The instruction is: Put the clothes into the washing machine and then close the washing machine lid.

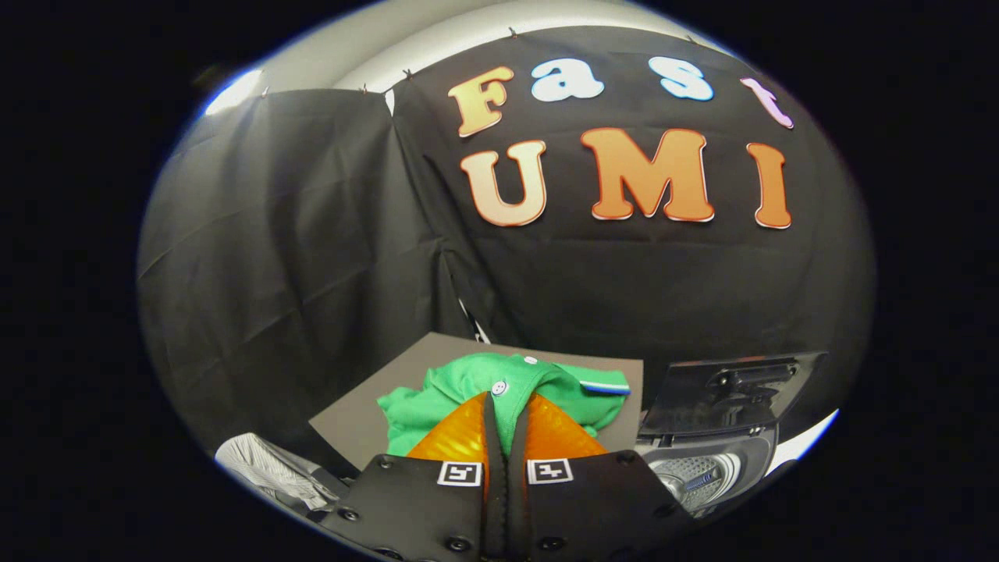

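One crumpled green shirt [499, 390], soft knit with white buttons and a striped cuff, lies on a flat grey board [355, 421] just ahead of the gripper [506, 410]. Its two ribbed, wedge-shaped fingers sit nearly together, seemingly gripping nothing. Beside the board, the washing machine [702, 468] stands with its dark lid [726, 390] raised, showing a perforated metal drum.

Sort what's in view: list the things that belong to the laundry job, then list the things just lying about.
Belongs to the job:
- green shirt, lying on the board, just ahead of the fingers
- washing machine, lid raised
- gripper, fingers closed together, nothing between them

Just lying about:
- grey board under the shirt
- striped cloth beside the board; could be more laundry, hard to tell
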`<state>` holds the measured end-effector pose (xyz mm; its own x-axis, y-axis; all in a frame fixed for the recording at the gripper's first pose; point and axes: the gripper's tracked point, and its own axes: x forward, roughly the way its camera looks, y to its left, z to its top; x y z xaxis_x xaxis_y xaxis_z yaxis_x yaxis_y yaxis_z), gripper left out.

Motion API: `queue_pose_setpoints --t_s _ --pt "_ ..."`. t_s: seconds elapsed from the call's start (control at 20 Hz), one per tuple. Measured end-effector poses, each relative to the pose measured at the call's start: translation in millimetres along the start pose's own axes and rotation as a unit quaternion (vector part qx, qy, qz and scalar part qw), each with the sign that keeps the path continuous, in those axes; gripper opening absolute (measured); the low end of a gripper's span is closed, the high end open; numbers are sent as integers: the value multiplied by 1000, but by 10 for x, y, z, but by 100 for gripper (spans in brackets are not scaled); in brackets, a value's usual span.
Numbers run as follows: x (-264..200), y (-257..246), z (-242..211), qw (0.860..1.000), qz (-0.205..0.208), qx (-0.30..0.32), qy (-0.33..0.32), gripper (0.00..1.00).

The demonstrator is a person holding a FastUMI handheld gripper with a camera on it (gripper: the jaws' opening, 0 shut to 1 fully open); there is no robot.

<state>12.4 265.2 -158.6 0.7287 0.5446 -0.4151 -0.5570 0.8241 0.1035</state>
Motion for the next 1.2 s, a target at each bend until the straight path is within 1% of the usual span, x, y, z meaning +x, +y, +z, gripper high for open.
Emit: queue_pose_setpoints --t_s 0.15,0.35,0.55,1.0,1.2 --pt "-204 -143 174 1000 -13 -3 -19 8" --pt "-371 -384 286 999 -37 2 -34 8" --pt "-487 -669 289 997 -65 12 -43 8" --pt "-942 -1474 341 988 -141 27 -57 8" --pt "-1113 -1825 243 983 -167 46 -54 8"
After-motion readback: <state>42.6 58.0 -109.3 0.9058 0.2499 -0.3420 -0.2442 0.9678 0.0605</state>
